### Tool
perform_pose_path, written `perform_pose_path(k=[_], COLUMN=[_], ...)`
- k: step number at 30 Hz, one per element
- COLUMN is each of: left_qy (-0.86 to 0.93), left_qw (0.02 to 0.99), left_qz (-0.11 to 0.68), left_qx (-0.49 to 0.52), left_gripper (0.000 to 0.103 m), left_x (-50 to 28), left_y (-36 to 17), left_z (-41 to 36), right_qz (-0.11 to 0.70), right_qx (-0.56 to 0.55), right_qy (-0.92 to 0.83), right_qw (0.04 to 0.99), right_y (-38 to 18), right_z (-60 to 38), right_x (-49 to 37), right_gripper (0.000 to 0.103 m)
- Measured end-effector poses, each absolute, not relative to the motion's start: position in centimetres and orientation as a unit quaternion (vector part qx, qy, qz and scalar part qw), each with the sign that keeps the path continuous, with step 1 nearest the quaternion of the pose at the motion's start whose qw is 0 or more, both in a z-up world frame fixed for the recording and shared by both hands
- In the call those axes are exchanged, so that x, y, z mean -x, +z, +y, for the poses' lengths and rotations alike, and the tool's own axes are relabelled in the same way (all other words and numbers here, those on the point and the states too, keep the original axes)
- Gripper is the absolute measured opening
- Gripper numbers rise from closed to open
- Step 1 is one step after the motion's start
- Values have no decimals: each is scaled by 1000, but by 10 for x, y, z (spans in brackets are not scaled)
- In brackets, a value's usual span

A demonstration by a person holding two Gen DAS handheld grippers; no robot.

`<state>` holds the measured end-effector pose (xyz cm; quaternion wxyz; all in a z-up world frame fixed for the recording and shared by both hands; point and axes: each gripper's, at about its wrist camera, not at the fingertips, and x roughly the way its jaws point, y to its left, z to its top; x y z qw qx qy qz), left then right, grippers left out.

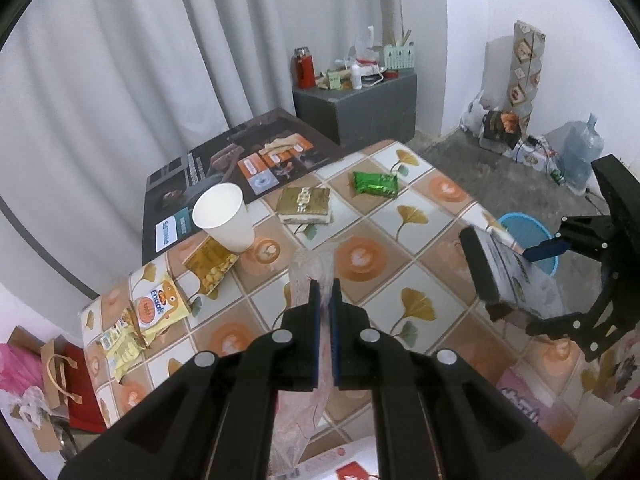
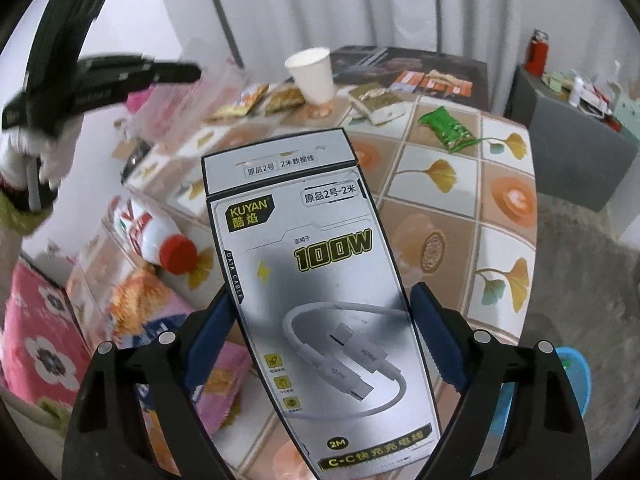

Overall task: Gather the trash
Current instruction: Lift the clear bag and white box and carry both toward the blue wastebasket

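Left gripper (image 1: 325, 300) pinches a clear crinkled plastic wrapper (image 1: 308, 276) above the tiled tablecloth table (image 1: 404, 264). Right gripper (image 2: 320, 332), jaws wide, clamps a silver cable box (image 2: 316, 280) by its long edges near the table's edge. A blue plastic bin (image 1: 524, 232) sits on open floor just beyond.

Two wrist cameras looking steeply down, close over the tiled table.
Both are taking in the tile-patterned tablecloth (image 1: 404, 264) and the white paper cup (image 2: 312, 76) from opposite sides.
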<state>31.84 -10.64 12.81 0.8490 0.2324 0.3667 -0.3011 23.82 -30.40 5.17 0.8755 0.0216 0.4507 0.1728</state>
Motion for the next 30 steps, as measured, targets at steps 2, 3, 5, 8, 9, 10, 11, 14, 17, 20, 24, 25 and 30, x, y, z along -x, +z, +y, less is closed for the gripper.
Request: perform_pose_path(k=[2, 3, 5, 8, 9, 10, 11, 14, 17, 20, 24, 25, 30], left_qy=[-302, -300, -293, -287, -286, -285, -285, -287, -289, -290, -294, -294, -301], left_qw=[851, 853, 857, 863, 866, 868, 871, 877, 882, 887, 889, 889, 887], left_qz=[363, 360, 353, 346, 343, 339, 333, 316, 304, 295, 289, 287, 278], left_qx=[-228, -229, -234, -231, -224, -223, -222, -220, -214, -204, -199, -201, -212], left_gripper=[4, 4, 4, 4, 4, 4, 4, 4, 4, 4, 4, 4, 4], left_x=[-311, -306, -299, -283, -276, -270, -263, -239, -220, -205, -191, -188, -172], left_y=[132, 134, 135, 138, 139, 139, 139, 137, 136, 136, 136, 135, 133], left_z=[-110, -112, -117, -127, -133, -136, -141, -156, -169, -179, -189, -192, -207], right_qz=[442, 436, 427, 410, 405, 400, 396, 383, 374, 368, 357, 354, 343], right_qx=[-38, -48, -63, -91, -100, -111, -123, -150, -170, -185, -203, -207, -215], right_qy=[168, 164, 160, 151, 147, 141, 135, 122, 109, 94, 80, 76, 64], right_qw=[880, 883, 888, 895, 897, 899, 900, 903, 905, 906, 908, 909, 912], right_y=[57, 61, 66, 72, 74, 76, 78, 84, 87, 90, 93, 94, 97], right_z=[-309, -313, -319, -330, -334, -339, -344, -358, -371, -382, -392, -394, -402], right_x=[-234, -232, -227, -216, -212, -208, -204, -192, -181, -170, -155, -151, -136], right_gripper=[82, 82, 81, 81, 81, 81, 81, 81, 81, 81, 81, 81, 80])
